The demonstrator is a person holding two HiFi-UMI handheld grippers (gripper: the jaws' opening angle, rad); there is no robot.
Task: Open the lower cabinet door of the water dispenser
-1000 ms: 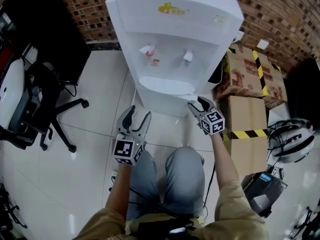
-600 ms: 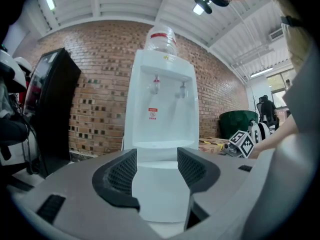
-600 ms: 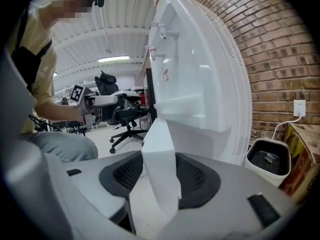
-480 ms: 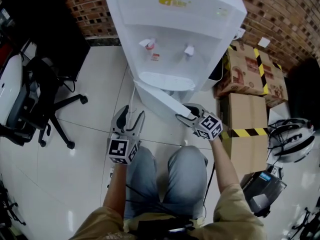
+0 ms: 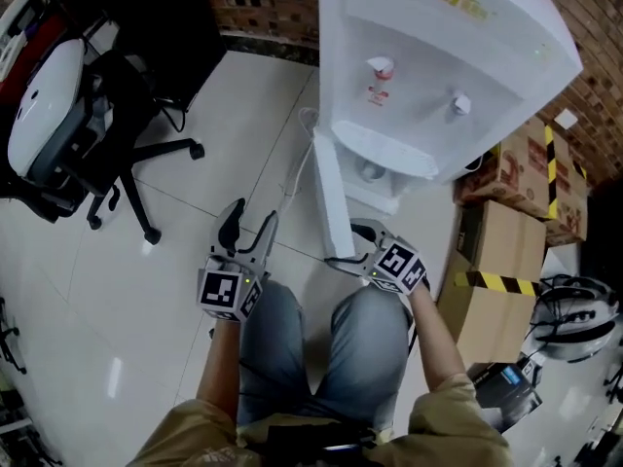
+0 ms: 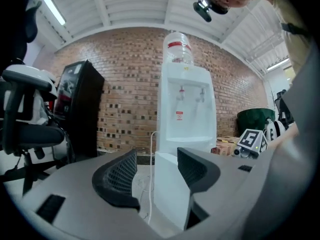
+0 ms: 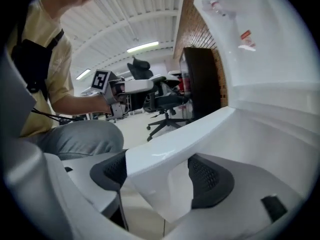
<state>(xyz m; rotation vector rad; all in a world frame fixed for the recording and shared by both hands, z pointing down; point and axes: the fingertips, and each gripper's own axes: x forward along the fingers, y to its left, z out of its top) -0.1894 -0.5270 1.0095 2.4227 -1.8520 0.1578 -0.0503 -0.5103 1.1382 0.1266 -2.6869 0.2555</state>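
The white water dispenser stands against the brick wall. Its lower cabinet door is swung out, edge-on toward me. My right gripper is at the door's free edge. In the right gripper view the door edge lies between the pads, and the right pad stands apart from it. These jaws have just been opening. My left gripper hovers left of the door, open and empty. In the left gripper view the door stands beyond the jaws, below the dispenser.
A black office chair stands at the left on the tiled floor. Cardboard boxes with striped tape and a white helmet lie to the right. A white cable hangs beside the dispenser. My knees are just below the grippers.
The door has swung from shut to wide open, toward the left. My right gripper moved left with the door edge and its jaws spread. The left gripper shifted a little left.
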